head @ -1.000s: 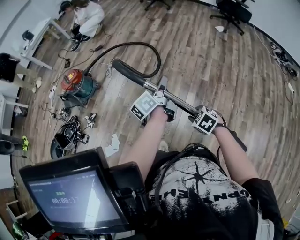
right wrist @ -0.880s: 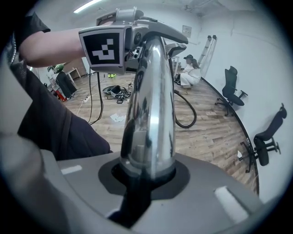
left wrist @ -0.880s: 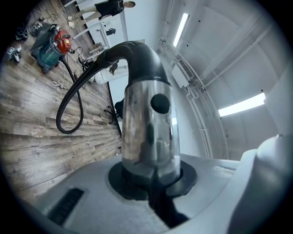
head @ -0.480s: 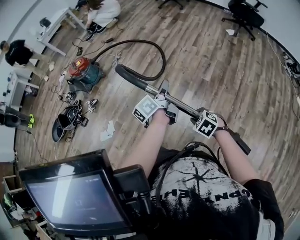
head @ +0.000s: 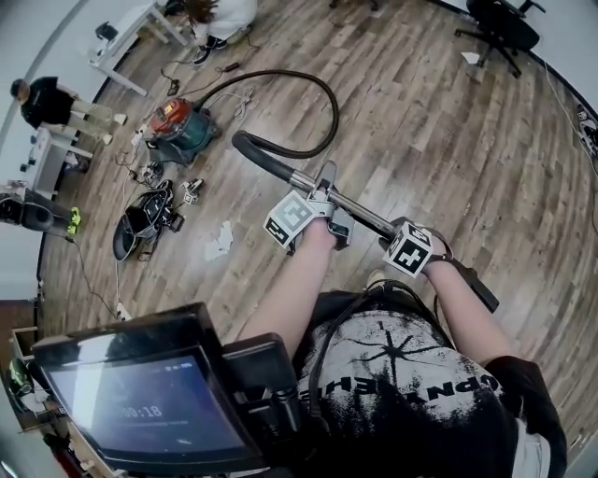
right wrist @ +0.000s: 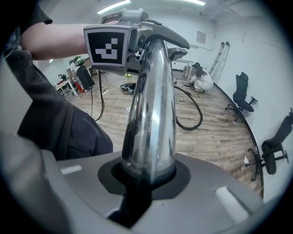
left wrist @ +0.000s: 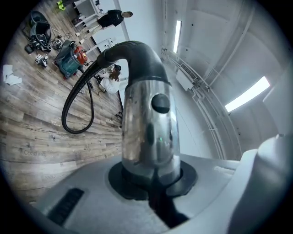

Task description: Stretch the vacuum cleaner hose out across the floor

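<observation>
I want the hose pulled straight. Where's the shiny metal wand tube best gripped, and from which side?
Grip the shiny metal wand tube on its straight stretch, squarely across its round section, from the person's side, like the left gripper and right gripper.

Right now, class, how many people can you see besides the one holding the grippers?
2. A person in a black top stands at the far left; a person in a white top crouches beyond the vacuum cleaner. Others may be hidden.
</observation>
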Tool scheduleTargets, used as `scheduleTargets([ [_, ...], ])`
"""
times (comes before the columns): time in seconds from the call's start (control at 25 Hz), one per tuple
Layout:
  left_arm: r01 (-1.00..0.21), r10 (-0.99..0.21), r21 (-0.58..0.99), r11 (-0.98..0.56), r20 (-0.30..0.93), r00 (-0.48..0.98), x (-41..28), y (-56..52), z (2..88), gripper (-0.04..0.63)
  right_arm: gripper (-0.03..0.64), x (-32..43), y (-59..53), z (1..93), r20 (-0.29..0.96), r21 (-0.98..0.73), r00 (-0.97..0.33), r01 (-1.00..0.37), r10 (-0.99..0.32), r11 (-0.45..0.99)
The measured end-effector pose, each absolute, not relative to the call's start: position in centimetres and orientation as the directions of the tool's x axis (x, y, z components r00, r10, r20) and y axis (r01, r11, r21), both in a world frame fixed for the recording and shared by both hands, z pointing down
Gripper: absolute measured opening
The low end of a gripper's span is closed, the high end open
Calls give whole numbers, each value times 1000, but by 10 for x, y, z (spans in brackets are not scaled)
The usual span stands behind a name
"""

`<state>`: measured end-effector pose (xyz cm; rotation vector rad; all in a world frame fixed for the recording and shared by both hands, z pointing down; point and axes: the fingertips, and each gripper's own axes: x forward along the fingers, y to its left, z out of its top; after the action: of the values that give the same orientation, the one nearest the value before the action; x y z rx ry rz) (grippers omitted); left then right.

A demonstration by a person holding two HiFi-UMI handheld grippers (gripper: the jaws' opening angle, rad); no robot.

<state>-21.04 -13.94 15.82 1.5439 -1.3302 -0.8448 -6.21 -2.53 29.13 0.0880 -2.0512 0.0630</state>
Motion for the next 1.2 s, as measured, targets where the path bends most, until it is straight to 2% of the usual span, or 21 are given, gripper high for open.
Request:
scheduleTargets([
  [0.28, -375, -981, 927, -25, 49, 186, -206, -87, 157, 37, 75, -58, 26, 292, 883, -5, -467, -87, -37, 996],
  [0.48, -328, -985, 943, -50, 8, 172, -210, -29, 155, 37, 75, -55, 81, 292, 901, 10, -431, -72, -40, 997],
  [0.68, -289, -987, 957, -30, 16, 158, -205, 14, 168, 37, 75, -44, 122, 295, 917, 11, -397, -59, -33, 998],
  [1.0, -313, -993, 950, -12, 26, 116, -160, 39, 162, 37, 75, 3, 142, 291, 909, -2, -417, -18, -6, 1000],
  [1.2, -316, -996, 949, 3, 31, 83, -99, 44, 159, 37, 75, 68, 142, 291, 909, -8, -417, 16, 14, 1000],
])
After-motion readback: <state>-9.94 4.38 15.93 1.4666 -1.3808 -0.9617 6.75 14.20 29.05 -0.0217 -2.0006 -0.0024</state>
